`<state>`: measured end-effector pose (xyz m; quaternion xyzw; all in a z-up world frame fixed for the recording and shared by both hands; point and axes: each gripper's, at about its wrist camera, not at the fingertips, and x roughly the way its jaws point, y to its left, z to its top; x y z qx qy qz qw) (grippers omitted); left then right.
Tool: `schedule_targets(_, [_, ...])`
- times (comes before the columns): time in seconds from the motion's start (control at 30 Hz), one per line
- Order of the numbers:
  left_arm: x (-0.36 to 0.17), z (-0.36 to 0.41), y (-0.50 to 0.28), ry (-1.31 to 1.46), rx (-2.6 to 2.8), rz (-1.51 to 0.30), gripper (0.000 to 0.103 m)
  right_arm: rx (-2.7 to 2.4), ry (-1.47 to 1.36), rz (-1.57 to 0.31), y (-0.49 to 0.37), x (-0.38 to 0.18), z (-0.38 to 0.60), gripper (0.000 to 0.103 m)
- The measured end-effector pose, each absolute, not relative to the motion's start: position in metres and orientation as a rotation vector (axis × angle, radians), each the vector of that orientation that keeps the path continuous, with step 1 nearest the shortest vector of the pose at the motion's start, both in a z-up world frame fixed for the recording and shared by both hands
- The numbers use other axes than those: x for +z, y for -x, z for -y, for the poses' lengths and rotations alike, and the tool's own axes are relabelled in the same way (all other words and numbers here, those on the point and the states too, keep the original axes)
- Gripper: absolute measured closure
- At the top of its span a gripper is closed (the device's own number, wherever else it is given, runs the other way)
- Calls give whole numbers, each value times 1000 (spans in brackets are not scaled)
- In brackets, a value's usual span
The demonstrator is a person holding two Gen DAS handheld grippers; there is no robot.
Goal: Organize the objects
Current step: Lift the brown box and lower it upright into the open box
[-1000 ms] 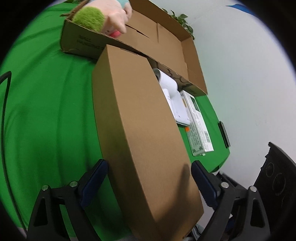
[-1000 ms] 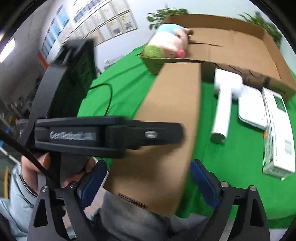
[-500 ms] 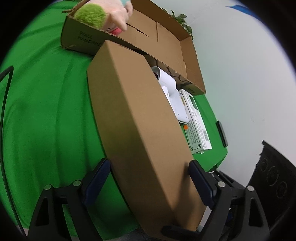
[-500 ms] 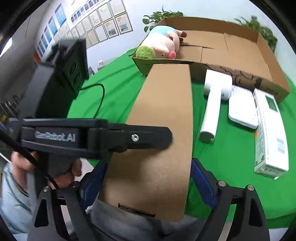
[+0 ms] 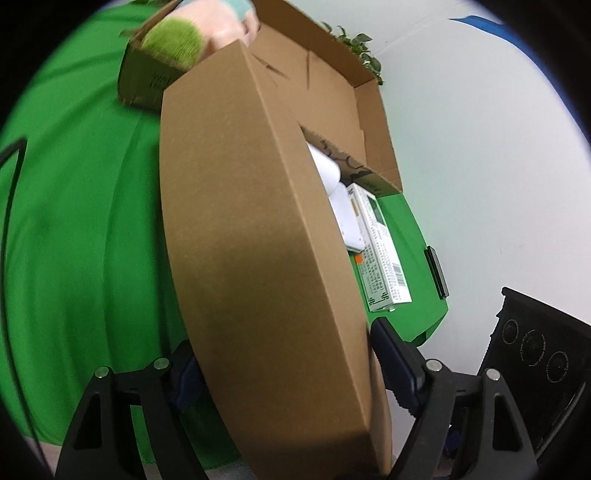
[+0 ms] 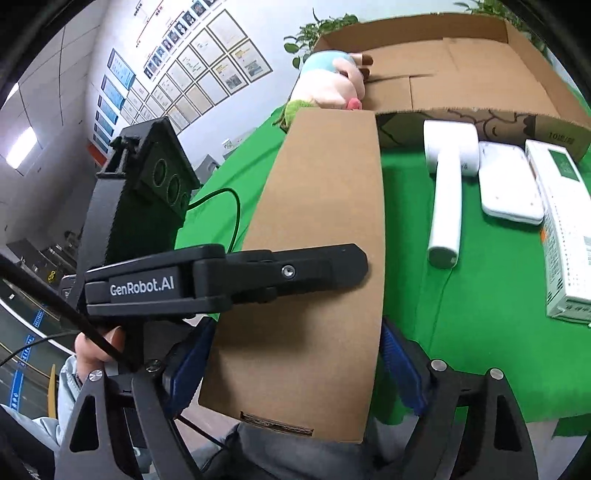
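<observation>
A long flat brown cardboard box (image 5: 258, 236) is held by both grippers, raised above the green table (image 5: 74, 221). My left gripper (image 5: 291, 369) is shut on its near end. My right gripper (image 6: 295, 365) is shut on the same box (image 6: 321, 229), and the left gripper's finger (image 6: 280, 273) lies across the box top. The box's far end reaches the rim of a large open carton (image 6: 461, 74) that holds a plush pig (image 6: 328, 85), also seen in the left wrist view (image 5: 199, 33).
On the table beside the carton lie a white handheld device (image 6: 447, 192), a flat white device (image 6: 509, 184) and a white-green packet (image 6: 565, 229). A black cable (image 6: 229, 210) runs over the cloth at the left. The table's front edge is near me.
The brown box has been lifted and carried forward; its far end now reaches the carton rim by the plush pig. Both grippers stay closed on it.
</observation>
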<state>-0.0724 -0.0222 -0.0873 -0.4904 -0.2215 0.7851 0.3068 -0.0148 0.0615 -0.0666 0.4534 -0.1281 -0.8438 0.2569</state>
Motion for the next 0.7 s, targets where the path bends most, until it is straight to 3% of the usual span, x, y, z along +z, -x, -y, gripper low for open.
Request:
schedule_targets(0.47, [29,-11,117,1030,2202,335,30,-2484,-938,335,34,11,-84,25])
schedule_targets(0.7, [85,-34,156,909,2217,255,31,-2555,-811,352,82,62,-107,26])
